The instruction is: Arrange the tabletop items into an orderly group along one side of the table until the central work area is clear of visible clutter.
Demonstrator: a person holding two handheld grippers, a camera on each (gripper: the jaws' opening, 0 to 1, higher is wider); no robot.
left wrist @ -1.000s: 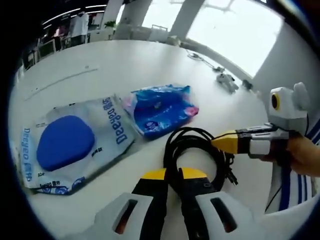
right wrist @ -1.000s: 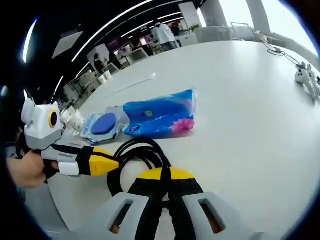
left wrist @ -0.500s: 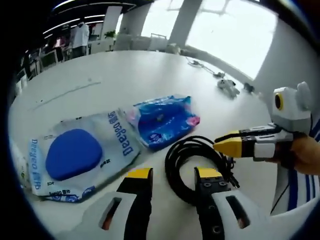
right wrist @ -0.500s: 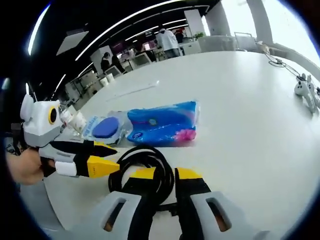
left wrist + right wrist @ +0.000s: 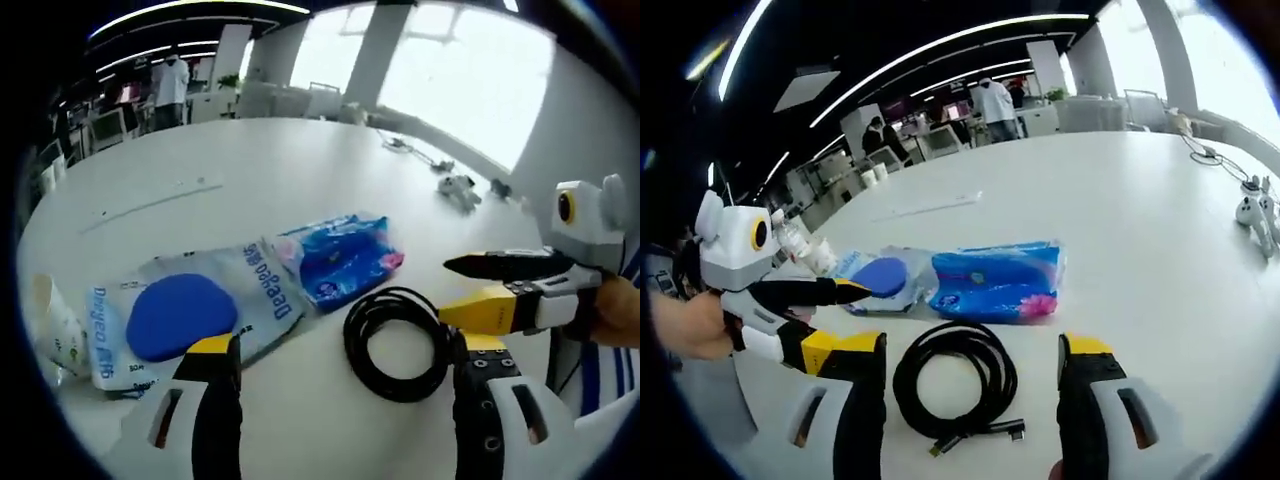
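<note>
cable coil (image 5: 957, 385) — between right gripper's (image 5: 970, 365) spread jaws

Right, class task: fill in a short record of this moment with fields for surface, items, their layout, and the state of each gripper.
surface: white table
items: black cable, coiled; blue pack; clear pouch holding a blue pad
layout: pouch and pack side by side, touching; cable flat on the table just in front of them
left gripper: open, holding nothing, cable between its fingers
right gripper: open, holding nothing, cable between its fingers
</note>
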